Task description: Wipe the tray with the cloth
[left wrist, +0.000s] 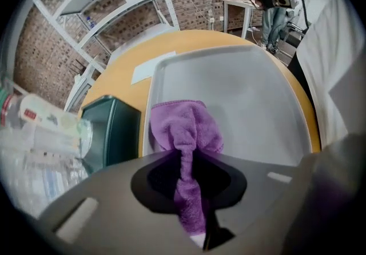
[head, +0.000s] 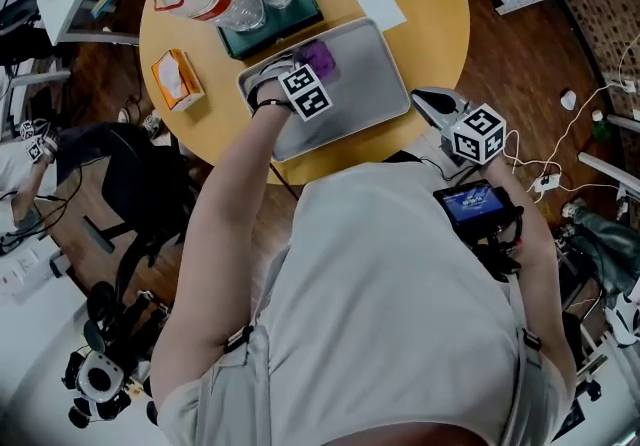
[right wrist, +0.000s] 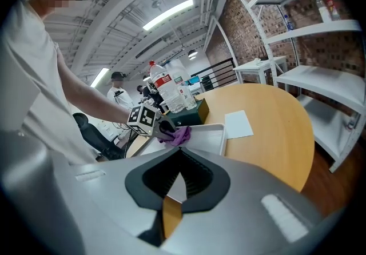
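Left gripper view alone shows cloth [left wrist: 186, 128] pinched.

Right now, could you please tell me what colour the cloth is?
Purple cloth; clearest in the left gripper view.

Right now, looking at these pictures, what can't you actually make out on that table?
- Surface of the tray beneath the purple cloth: covered by it in every view.
- Label of the bottle: blurred in the left gripper view, too small elsewhere.
- Print on the orange packet: too small in the head view.

Lab — brick wall [right wrist: 246, 25], steel shelving [right wrist: 326, 85].
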`<state>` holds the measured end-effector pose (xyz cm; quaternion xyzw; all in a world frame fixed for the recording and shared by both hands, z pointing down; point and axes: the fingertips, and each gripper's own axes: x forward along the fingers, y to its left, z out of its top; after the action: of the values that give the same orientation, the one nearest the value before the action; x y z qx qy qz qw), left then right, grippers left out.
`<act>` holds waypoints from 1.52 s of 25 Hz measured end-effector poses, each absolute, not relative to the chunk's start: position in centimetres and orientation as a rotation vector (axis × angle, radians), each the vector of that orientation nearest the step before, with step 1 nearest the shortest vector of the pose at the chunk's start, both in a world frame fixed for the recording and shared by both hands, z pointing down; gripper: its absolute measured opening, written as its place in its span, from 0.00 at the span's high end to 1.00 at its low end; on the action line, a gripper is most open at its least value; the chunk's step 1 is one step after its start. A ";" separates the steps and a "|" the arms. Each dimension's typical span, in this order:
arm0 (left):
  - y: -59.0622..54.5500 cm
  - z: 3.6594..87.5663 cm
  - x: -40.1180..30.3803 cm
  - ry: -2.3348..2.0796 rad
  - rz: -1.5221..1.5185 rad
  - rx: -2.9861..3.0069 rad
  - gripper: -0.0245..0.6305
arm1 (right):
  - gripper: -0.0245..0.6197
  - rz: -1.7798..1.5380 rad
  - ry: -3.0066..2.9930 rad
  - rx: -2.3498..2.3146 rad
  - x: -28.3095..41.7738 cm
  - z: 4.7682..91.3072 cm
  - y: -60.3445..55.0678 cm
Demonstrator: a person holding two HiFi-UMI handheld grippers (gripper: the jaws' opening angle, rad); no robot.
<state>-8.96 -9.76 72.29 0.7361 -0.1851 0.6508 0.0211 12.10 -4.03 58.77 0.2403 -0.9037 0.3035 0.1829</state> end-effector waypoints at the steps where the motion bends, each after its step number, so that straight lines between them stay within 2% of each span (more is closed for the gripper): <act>1: -10.1 72.3 -7.5 -0.558 2.029 2.294 0.87 | 0.96 0.865 -2.543 0.688 12.7 59.0 -4.1; 10: -12.7 72.5 2.2 -0.452 2.112 2.322 0.87 | 0.96 0.935 -2.525 0.721 16.0 60.6 -5.1; 20: -16.8 72.6 3.9 -0.472 2.112 2.297 0.87 | 0.96 0.962 -2.526 0.746 17.8 60.8 -6.8; 29: -17.1 72.7 1.5 -0.505 2.085 2.305 0.87 | 0.96 0.948 -2.521 0.760 17.4 60.4 -6.7; 38: -12.2 71.9 -10.2 -0.607 2.014 2.233 0.87 | 0.96 0.890 -2.568 0.643 12.3 58.6 -6.0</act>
<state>-10.21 -12.16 71.88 0.7274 -0.1977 0.6561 0.0369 12.27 -6.00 58.65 0.2267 -0.9056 0.3137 0.1735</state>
